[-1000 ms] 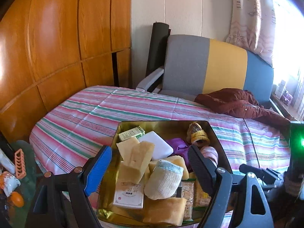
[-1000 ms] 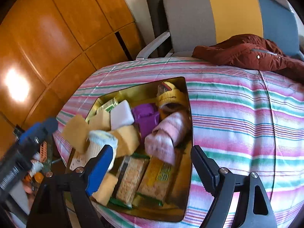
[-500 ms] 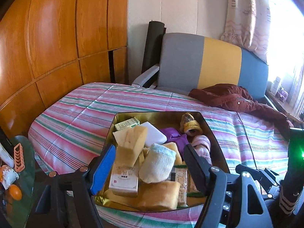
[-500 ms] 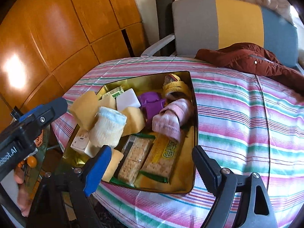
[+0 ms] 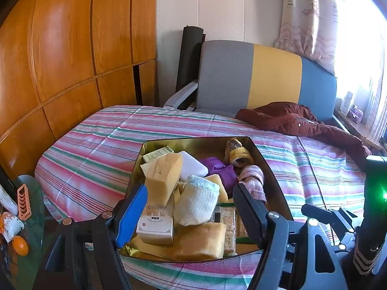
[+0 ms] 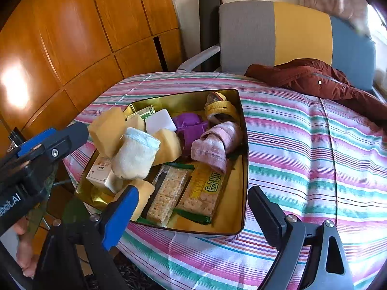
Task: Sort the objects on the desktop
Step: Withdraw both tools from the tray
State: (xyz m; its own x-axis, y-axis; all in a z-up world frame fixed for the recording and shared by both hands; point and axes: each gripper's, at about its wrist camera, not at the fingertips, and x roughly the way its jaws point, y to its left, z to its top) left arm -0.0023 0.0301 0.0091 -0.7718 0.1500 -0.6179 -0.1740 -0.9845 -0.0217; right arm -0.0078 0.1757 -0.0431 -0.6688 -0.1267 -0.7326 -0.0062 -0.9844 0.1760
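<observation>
A gold metal tray (image 5: 274,169) (image 6: 243,145) sits on the striped cloth, full of mixed items. In it are yellow sponges (image 5: 164,176), a white sock (image 5: 196,203) (image 6: 135,154), a pink sock (image 6: 215,142), a purple item (image 6: 188,125), a white pad (image 6: 160,122) and two cracker packs (image 6: 205,188). My left gripper (image 5: 191,193) hovers open over the tray's near end and grips nothing. My right gripper (image 6: 193,191) hangs before the tray's near edge, its jaws opening, with nothing pressed between them. One finger of the left gripper (image 6: 72,135) shows at the tray's left side.
A striped cloth (image 6: 302,145) covers the table. Behind it stands a chair with a grey, yellow and blue back (image 5: 254,77), with a maroon jacket (image 5: 297,120) at the table's far right. Wood panels (image 5: 60,48) line the left. A glass side table (image 5: 31,217) with small items sits low on the left.
Both grippers have drawn back from the tray, so more of it shows. The left jaws have narrowed a little and the right jaws have widened.
</observation>
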